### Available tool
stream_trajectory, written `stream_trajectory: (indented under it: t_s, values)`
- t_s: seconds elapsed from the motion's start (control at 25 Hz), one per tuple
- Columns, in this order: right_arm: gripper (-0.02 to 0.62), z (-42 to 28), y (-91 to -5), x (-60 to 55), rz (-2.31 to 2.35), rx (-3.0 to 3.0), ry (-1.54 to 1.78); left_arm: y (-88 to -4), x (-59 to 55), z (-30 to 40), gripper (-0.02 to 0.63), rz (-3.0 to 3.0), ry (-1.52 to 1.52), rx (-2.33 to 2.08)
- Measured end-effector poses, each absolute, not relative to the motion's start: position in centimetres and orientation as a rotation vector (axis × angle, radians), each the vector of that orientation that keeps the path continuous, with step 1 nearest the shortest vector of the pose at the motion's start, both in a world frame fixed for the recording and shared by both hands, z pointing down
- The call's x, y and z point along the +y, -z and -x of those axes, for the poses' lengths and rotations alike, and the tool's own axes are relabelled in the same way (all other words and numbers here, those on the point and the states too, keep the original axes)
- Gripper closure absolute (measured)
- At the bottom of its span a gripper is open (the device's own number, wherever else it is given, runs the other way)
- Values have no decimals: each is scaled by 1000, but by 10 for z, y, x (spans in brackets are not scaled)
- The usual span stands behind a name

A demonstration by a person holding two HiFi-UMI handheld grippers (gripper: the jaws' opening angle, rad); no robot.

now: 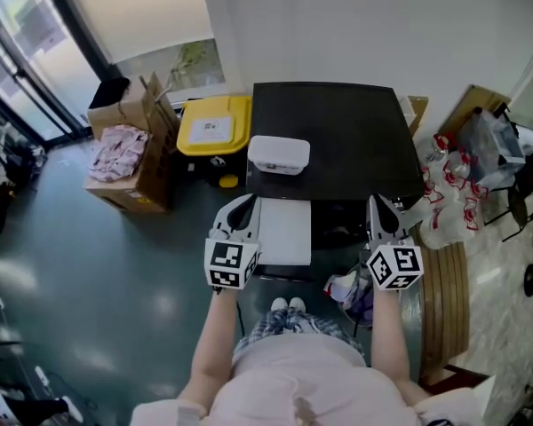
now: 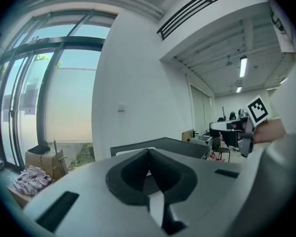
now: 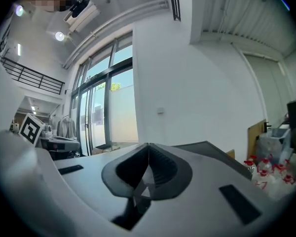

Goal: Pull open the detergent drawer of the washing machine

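While shut and empty: left gripper [image 1: 245,204], jaws tip to tip, nothing between, held level just left of drawer. Right gripper [image 1: 378,204], same state, well right of drawer, over washer [image 1: 338,131] front.

Drawer [image 1: 284,231]: white slab standing out from washer front, between the two grippers. Judged already pulled open, or nearly; far end hidden under washer top.

Box [image 1: 278,153]: white, on washer top, near front edge, just behind drawer.

Hazards, as judged:
- Nudged back in, if left gripper swings right into drawer side.
- Skidding off the front, if pulled again with jaws shut; no hold possible until parted.
- Pulled clean out or tipped, if hauled further while near full reach.
- Box knocked, if either gripper lifts forward over the top.
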State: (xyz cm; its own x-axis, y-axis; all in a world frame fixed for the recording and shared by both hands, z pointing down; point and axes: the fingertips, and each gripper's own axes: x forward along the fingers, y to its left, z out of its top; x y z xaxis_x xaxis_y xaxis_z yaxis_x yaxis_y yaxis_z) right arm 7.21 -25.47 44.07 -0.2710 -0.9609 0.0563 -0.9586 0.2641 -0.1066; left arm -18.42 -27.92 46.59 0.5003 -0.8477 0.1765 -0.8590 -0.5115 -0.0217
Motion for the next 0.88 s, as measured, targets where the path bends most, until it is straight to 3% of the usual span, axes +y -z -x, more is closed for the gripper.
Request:
stream_trajectory:
  t_s: [0.88]
  values:
    - [581, -119, -439, -253, 2122, 2326, 88, -460, -297, 180, 580, -2621, -195, -1540]
